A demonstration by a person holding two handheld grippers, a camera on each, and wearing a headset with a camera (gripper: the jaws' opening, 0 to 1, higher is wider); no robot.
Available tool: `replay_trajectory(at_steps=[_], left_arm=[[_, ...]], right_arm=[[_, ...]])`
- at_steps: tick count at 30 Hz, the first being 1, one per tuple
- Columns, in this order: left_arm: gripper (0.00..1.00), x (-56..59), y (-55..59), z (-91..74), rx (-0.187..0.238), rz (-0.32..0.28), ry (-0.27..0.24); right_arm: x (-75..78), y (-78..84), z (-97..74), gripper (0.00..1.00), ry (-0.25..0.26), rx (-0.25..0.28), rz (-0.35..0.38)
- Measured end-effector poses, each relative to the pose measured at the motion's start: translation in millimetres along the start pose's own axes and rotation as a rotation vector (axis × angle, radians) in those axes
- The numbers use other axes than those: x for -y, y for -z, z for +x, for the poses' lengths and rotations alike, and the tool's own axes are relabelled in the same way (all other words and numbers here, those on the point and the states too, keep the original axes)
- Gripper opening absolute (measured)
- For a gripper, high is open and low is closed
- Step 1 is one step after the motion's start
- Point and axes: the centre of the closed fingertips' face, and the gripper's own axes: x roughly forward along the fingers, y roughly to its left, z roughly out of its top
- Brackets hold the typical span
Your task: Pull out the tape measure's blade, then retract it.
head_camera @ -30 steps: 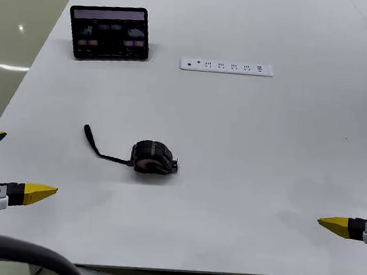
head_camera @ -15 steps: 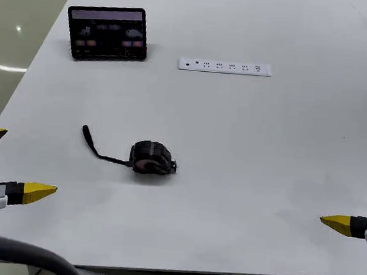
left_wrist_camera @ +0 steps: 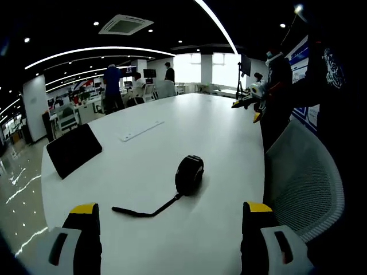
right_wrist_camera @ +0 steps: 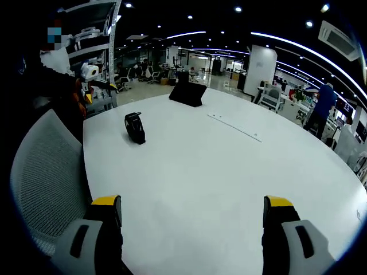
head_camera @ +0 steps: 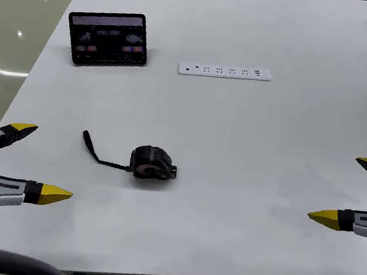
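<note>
A black tape measure [head_camera: 152,162] lies on the white table [head_camera: 248,137], its black wrist strap [head_camera: 95,150] trailing to the left. In the left gripper view the tape measure [left_wrist_camera: 189,173] sits ahead of the yellow-tipped jaws, strap [left_wrist_camera: 143,211] toward me. My left gripper [head_camera: 40,161] hovers open at the table's left edge, well apart from the tape measure. My right gripper [head_camera: 349,190] stands open at the far right, nothing between its jaws. The right gripper view shows the tape measure [right_wrist_camera: 135,126] far off across the table.
A dark tablet [head_camera: 108,38] stands propped at the back left. A white power strip [head_camera: 225,71] lies at the back centre. A grey mesh chair [left_wrist_camera: 304,183] sits at the table's near edge. People stand far off in the room behind.
Both grippers have moved a little inward over the table, toward the tape measure. The tape measure has not moved; the head camera shifted slightly.
</note>
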Motion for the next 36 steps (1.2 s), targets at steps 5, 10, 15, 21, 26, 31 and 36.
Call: replay_trajectory(at_steps=[5,10,15,21,26,31,36], left_arm=[[1.00,9.7,-10.8,22.1,-0.014,0.050,0.071],[0.98,16.6,-15.7,47.7,-0.071,0.105,0.130],[0.94,23.6,-22.1,71.5,-0.108,0.155,0.189],[0.90,28.2,-23.6,94.9,-0.157,0.205,0.227],[0.76,30.6,-7.4,109.9,-0.256,0.266,0.257],[0.71,37.0,-8.7,127.2,-0.269,0.275,0.291],[0.71,43.3,-7.3,146.1,-0.295,0.298,0.319]], right_arm=[[-9.0,-9.1,16.8,1.00,-0.046,-0.006,-0.037],[-15.4,-21.3,34.1,1.00,-0.084,0.005,-0.063],[-20.7,-30.9,49.2,1.00,-0.126,0.011,-0.085],[-29.4,-38.2,64.1,1.00,-0.180,0.016,-0.118],[-35.0,-45.0,76.5,1.00,-0.215,0.020,-0.148],[-47.9,-51.2,95.1,1.00,-0.257,0.008,-0.181],[-63.6,-56.3,117.1,1.00,-0.304,-0.004,-0.206]])
